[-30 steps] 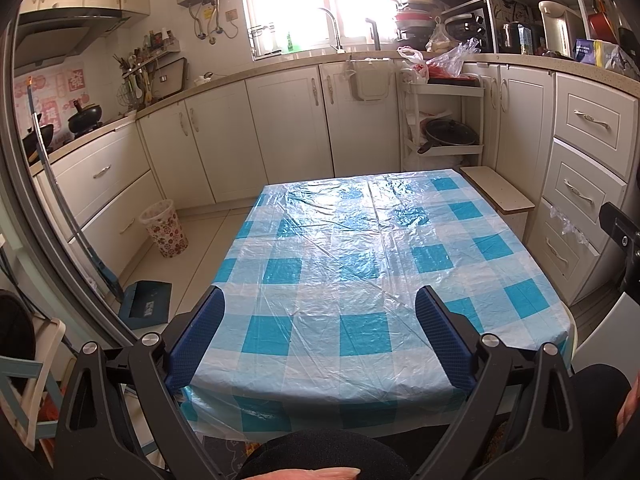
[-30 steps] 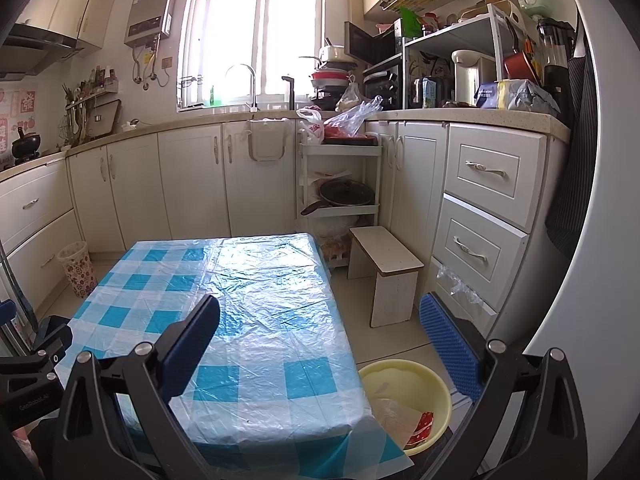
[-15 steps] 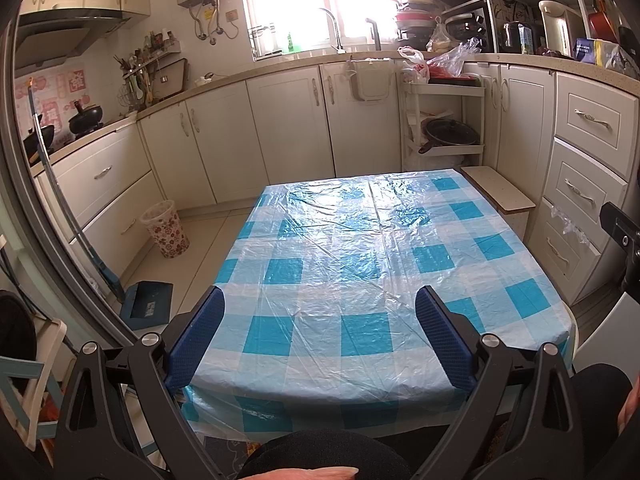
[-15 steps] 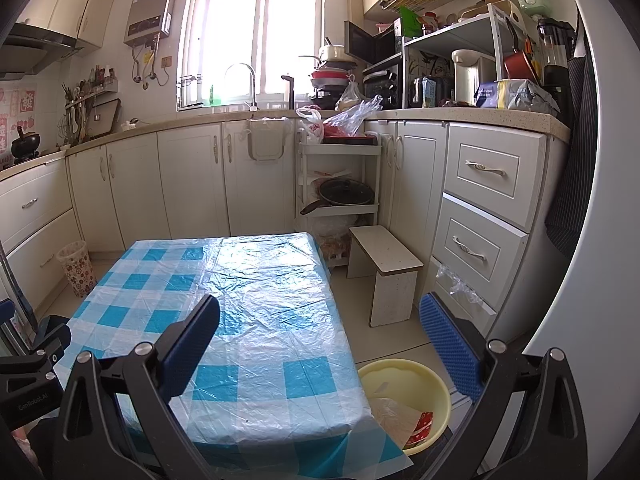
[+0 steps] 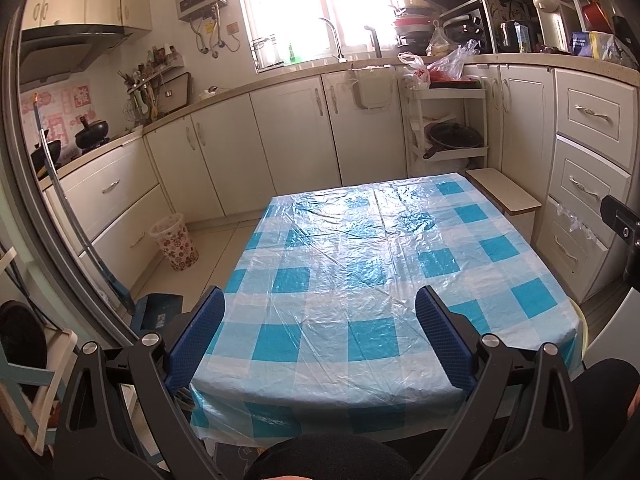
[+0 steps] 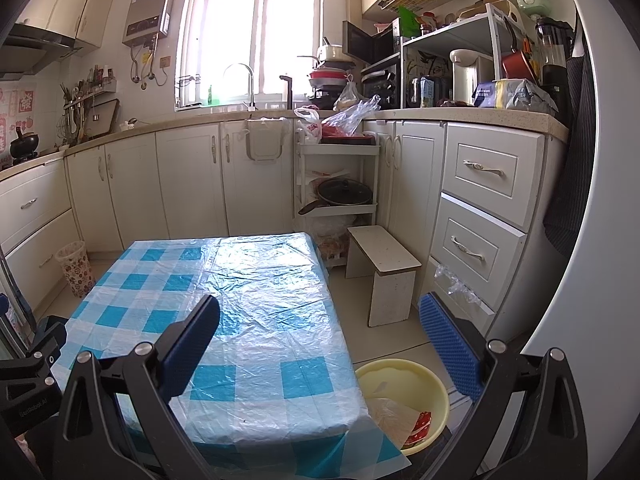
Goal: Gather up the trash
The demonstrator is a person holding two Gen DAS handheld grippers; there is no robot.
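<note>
Both grippers (image 5: 320, 312) (image 6: 320, 320) gape above table (image 6: 256, 360) edge, seemingly.

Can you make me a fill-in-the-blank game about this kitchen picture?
1. The table is covered with a blue and white ____ cloth.
2. On the floor beside the table sits a ____ basin holding some wrappers.
3. Both the left gripper and the right gripper are ____ and hold nothing.
4. A black pan rests on the white ____.

Missing words: checked; yellow; open; rack
</note>
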